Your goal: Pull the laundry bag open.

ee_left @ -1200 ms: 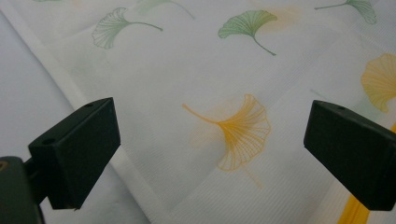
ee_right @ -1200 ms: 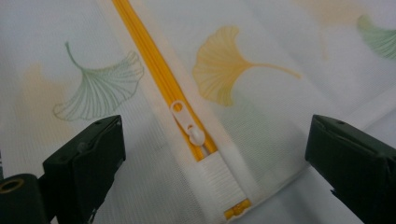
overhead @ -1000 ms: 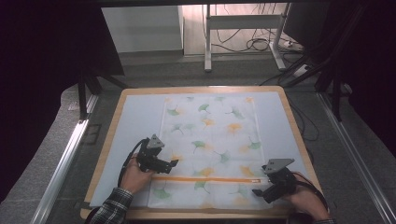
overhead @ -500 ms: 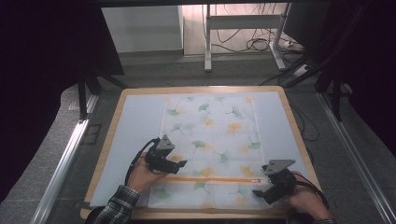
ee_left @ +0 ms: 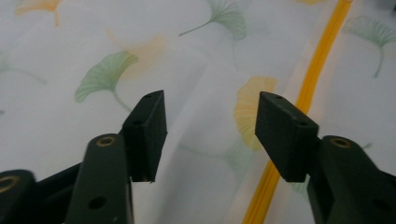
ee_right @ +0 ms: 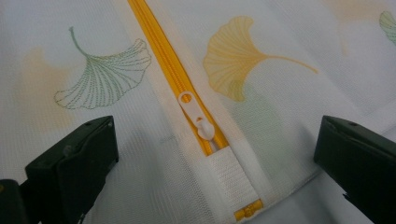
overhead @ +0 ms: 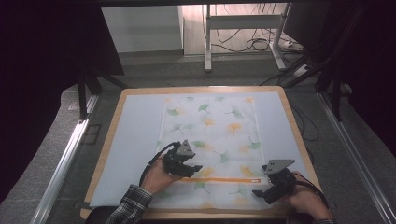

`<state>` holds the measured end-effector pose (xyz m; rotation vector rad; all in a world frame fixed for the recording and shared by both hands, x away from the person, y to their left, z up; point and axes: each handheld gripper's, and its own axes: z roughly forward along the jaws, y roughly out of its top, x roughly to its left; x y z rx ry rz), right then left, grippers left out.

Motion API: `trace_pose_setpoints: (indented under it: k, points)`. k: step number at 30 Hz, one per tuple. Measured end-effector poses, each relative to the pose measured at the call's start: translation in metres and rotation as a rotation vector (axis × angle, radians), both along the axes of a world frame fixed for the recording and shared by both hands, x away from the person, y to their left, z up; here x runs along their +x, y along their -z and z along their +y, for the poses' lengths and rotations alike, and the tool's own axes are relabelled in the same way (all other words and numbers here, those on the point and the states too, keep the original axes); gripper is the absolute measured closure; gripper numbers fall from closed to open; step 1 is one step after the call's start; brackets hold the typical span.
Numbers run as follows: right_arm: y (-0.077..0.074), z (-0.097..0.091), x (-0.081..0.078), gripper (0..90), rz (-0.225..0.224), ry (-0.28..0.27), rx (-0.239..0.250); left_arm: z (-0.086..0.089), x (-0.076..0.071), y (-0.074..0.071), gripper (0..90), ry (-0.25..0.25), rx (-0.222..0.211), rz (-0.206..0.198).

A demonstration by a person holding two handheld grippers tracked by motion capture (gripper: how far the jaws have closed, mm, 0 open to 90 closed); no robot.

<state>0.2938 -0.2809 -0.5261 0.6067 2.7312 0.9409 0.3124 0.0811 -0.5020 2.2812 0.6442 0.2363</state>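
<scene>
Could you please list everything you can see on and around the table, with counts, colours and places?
Mesh bag: one, white with green and orange leaf prints, flat mid-table.
Zipper: one, orange, across the bag's near end.
Zipper pull: one, white, at the zipper's right end.
Mat: one, pale blue, under the bag.
Table: one, wooden edge.
Cables: several, black, floor behind.
Left gripper: black, jaws half closed over the bag, gripping nothing.
Right gripper: black, jaws open astride the pull.

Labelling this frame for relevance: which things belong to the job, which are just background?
In the job:
- mesh bag with ginkgo-leaf print
- yellow zipper
- white zipper pull
- left gripper, fingers just been closing, nothing between them
- right gripper, fingers open

Lying about:
- blue mat
- wooden board
- floor cables
</scene>
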Motion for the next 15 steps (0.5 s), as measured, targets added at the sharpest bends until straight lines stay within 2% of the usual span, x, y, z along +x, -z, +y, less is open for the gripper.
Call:
trace_pose_setpoints:
  k: [6, 10, 11, 14, 15]
  points:
    - [0.000, 0.000, 0.000, 0.0, 0.000, 0.003, 0.003, -0.013, 0.000, -0.001, 50.3, 0.021, -0.053, 0.030]
    - [0.000, 0.000, 0.000, 0.0, 0.000, 0.004, 0.004, -0.020, 0.000, -0.001, 51.6, 0.039, -0.057, 0.035]
    - [0.000, 0.000, 0.000, 0.0, 0.000, 0.004, 0.004, -0.024, 0.001, -0.001, 52.2, 0.055, -0.068, 0.036]
    - [0.000, 0.000, 0.000, 0.0, -0.001, 0.007, 0.005, -0.030, 0.002, 0.000, 54.2, 0.057, -0.063, 0.023]
    - [0.000, 0.000, 0.000, 0.0, -0.001, 0.008, 0.006, -0.035, 0.003, 0.001, 56.5, 0.074, -0.063, 0.010]
